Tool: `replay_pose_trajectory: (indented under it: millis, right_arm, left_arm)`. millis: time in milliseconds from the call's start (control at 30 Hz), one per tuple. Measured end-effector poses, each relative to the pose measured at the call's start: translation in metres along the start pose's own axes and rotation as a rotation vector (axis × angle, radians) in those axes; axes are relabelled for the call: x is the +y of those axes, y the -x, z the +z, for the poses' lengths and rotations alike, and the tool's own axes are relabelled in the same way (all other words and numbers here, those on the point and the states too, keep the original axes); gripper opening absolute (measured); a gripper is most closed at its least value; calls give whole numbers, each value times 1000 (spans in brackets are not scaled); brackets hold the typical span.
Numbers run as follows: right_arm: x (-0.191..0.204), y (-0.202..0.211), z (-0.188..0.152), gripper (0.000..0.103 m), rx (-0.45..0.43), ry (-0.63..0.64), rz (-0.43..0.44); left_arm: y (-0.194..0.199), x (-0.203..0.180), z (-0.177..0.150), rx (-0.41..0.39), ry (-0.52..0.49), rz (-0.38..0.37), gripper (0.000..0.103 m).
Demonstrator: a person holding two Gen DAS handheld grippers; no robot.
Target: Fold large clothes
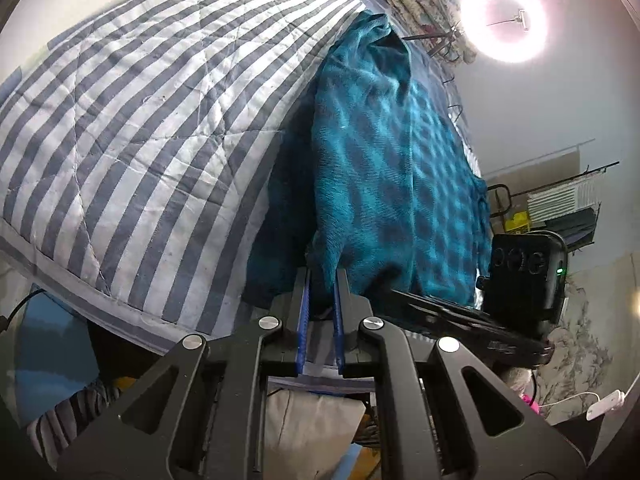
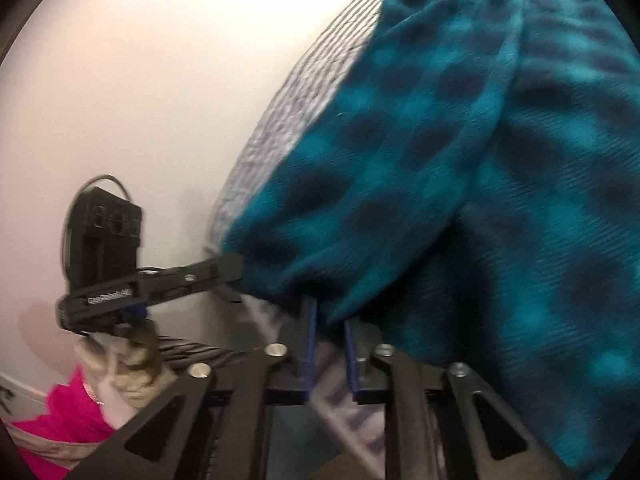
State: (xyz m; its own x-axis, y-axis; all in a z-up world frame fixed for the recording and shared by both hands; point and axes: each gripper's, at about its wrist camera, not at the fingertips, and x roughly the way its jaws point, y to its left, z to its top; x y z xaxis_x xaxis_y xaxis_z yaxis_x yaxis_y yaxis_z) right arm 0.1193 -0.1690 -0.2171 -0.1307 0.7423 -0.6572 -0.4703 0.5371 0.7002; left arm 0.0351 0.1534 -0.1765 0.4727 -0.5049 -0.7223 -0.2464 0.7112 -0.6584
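Both grippers, left gripper and right gripper, clench the teal garment; white lettering looks unreadable.

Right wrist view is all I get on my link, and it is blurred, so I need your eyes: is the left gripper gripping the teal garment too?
Observer: Yes. In the left wrist view the left gripper is shut on a bunched edge of the teal garment.
Operator: Where does the rest of it go?
Observer: It runs away from the jaws up along the striped quilt on the bed, partly lying on it.
Operator: Any light source there?
Observer: A ring light glows at the upper right, beyond the garment.
Operator: Can you see my gripper there?
Observer: Yes, the right gripper comes in from the right and meets the same edge.
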Motion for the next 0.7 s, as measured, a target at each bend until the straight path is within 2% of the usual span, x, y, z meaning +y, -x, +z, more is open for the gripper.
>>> replay_pose_trajectory:
  millis: [67, 133, 267, 300, 400, 433, 467, 567, 600, 633, 700]
  right_arm:
    - [10, 13, 1, 4, -12, 0, 61]
    - [12, 20, 4, 4, -3, -1, 44]
    - [2, -4, -7, 4, 104, 12, -136]
    - [2, -10, -11, 4, 125, 14, -162]
    - [10, -7, -18, 8, 141, 64, -233]
    - [15, -1, -20, 11, 130, 77, -234]
    - [20, 9, -20, 19, 107, 91, -231]
    - [41, 40, -11, 24, -13, 165, -243]
    - [47, 47, -6, 26, -60, 194, -263]
    - [49, 51, -3, 32, -94, 209, -280]
    - [54, 47, 10, 34, -150, 216, -314]
  left_arm:
    - [1, 0, -1, -4, -18, 33, 7]
    - [-5, 2, -3, 10, -25, 62, 7]
    - [-5, 2, -8, 17, -41, 61, 7]
    - [-1, 1, -10, 10, -47, 60, 11]
    - [12, -2, -15, -11, -49, 46, 35]
    - [18, -2, -16, -33, -51, 47, 41]
    - [23, -3, -17, -52, -54, 49, 43]
    - [26, -5, -9, -97, -52, 56, 49]
    - [23, -3, -5, -105, -34, 61, 55]
    - [19, 0, 0, -115, -10, 64, 57]
    - [8, 8, 9, -112, 41, 77, 57]
